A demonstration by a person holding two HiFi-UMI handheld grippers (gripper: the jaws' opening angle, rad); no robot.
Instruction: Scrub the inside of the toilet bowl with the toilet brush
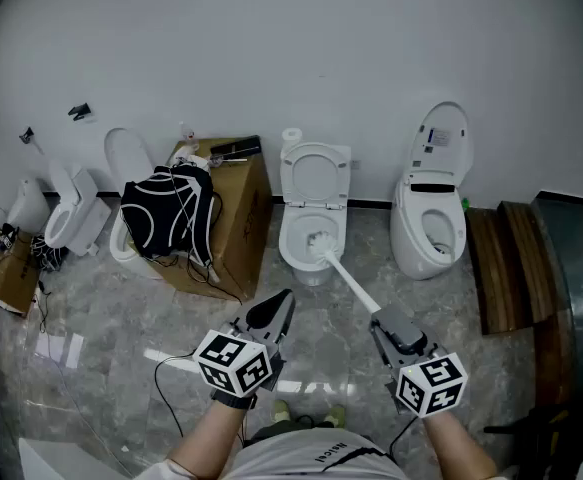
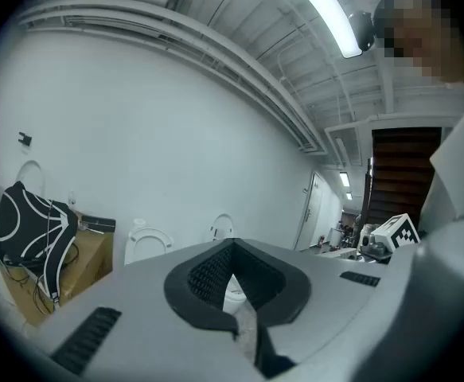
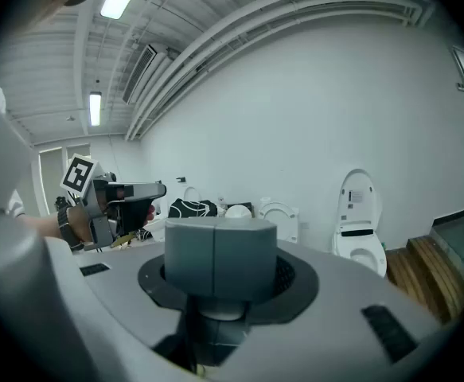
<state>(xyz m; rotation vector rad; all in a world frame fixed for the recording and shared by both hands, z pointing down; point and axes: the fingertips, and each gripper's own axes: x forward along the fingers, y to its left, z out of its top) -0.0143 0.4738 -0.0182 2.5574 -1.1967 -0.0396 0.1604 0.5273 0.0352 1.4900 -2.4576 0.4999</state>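
The white toilet (image 1: 311, 173) stands at the middle of the back wall with its lid up. The toilet brush's head (image 1: 318, 240) sits inside the bowl (image 1: 293, 240). Its white handle (image 1: 351, 283) slants down and to the right to my right gripper (image 1: 389, 320), which is shut on the handle's grey end (image 3: 218, 257). My left gripper (image 1: 279, 303) hangs left of the handle over the floor, shut and holding nothing; in the left gripper view its dark pads (image 2: 208, 273) meet at the tips.
A cardboard box (image 1: 239, 218) with a black bag (image 1: 166, 213) on it stands left of the toilet. Two more toilets (image 1: 121, 238) (image 1: 71, 218) are further left, and another (image 1: 431, 213) to the right. A wooden platform (image 1: 501, 263) lies far right. Cables (image 1: 161, 388) trail on the floor.
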